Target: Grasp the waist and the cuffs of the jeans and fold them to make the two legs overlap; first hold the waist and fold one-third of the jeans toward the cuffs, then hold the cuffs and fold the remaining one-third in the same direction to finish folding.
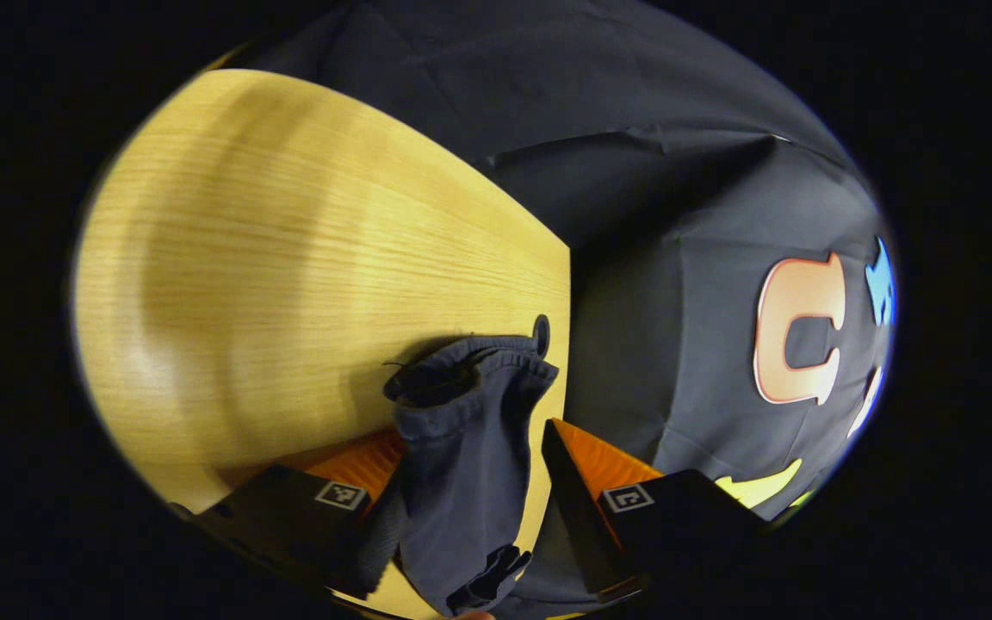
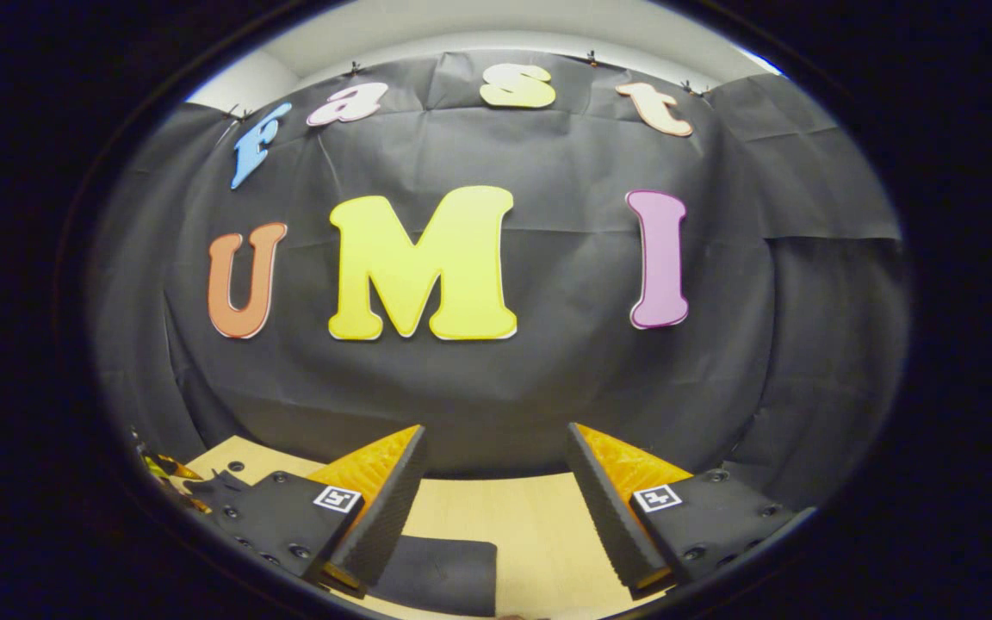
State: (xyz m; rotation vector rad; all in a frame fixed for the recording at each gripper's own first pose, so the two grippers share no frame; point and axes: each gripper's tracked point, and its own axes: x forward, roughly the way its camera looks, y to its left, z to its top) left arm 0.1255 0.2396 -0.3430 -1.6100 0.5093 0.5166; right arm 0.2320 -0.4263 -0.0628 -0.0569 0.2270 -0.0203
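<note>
Your left gripper [image 1: 472, 448] is wide open, with a bunched end of the dark jeans [image 1: 466, 448] hanging between its fingers; the fabric lies against one finger, the other stands clear, so nothing is clamped. That end runs lengthwise away from you, its hem resting on the wooden table [image 1: 289, 258] near the table's edge. Your right gripper [image 2: 496, 465] is also wide open and holds nothing; a flat, dark part of the jeans [image 2: 436, 573] lies on the table just below it.

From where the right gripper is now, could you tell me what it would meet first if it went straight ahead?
Probably the booth's black cloth wall: the open right gripper points over the wooden table, with nothing between its fingers, though depth is unclear.
</note>
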